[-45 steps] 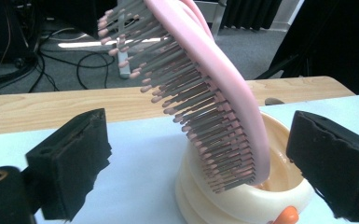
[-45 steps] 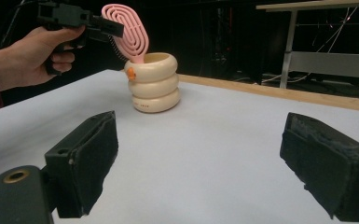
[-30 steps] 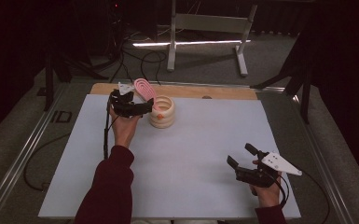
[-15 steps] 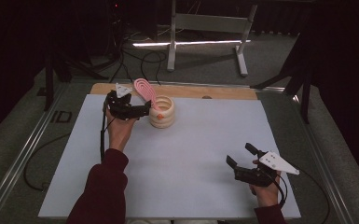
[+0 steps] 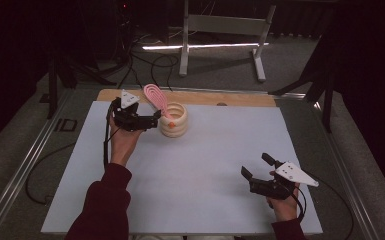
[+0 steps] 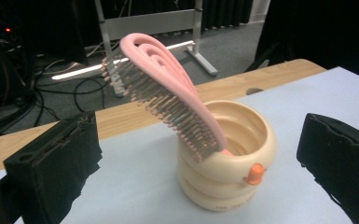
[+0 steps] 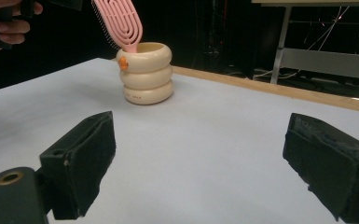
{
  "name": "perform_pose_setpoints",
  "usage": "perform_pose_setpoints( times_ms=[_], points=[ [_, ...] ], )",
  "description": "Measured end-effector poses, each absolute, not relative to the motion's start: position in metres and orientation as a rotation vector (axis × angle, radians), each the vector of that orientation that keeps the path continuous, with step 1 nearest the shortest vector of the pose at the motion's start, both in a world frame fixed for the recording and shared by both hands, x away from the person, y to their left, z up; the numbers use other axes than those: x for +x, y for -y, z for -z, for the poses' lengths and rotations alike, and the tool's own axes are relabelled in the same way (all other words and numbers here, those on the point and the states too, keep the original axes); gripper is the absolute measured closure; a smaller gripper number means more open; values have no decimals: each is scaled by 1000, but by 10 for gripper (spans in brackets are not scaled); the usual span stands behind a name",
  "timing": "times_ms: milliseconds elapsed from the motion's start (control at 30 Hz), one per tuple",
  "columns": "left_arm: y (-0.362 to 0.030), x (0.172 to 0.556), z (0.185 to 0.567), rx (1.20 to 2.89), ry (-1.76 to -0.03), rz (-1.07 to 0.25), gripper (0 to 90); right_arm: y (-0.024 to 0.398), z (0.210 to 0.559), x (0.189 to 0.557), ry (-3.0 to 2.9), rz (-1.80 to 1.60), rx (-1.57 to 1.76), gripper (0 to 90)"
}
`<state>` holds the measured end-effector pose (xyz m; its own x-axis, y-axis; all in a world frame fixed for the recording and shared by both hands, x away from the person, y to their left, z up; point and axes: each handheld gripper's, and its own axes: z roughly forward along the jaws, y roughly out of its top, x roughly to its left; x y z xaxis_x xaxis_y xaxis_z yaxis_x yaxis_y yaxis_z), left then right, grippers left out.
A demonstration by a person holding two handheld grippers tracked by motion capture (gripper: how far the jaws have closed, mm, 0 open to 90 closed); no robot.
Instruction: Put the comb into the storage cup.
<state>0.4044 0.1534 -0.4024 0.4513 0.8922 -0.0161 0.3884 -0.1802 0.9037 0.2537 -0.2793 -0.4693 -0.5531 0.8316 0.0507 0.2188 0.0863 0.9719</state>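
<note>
The right gripper [image 5: 256,169] rests low at the near right of the white table sheet [image 5: 215,165], jaws spread wide on nothing. Bare sheet separates it from the left gripper [image 5: 156,119], raised at the far left, jaws likewise apart and empty, just beside the cream ribbed ring-shaped cup [image 5: 173,120]. The pink vented plastic hairbrush [image 5: 155,98] stands in that cup, handle down, head leaning left. Beyond runs a wooden table edge [image 5: 240,98], then grey floor with black cables [image 5: 145,62] and a metal stand [image 5: 220,30].

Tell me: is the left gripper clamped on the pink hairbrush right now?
No, the left gripper stands open, its jaws apart on either side of the pink hairbrush leaning in the cream holder.
</note>
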Motion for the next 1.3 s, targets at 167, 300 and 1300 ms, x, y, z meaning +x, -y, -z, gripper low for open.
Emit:
perform_pose_setpoints(
  times_ms=[167, 300, 1300],
  points=[
    [-154, 400, 403, 1788, -1069, -663, 2, 279, 470, 254, -1842, -1492, 1031, 94],
    [-156, 396, 404, 1805, -1050, -656, 2, 278, 470, 254, -1843, -1493, 1028, 95],
    [-173, 365, 409, 1828, -946, -652, 2, 278, 470, 256, -1833, -1499, 1037, 94]
  ],
)
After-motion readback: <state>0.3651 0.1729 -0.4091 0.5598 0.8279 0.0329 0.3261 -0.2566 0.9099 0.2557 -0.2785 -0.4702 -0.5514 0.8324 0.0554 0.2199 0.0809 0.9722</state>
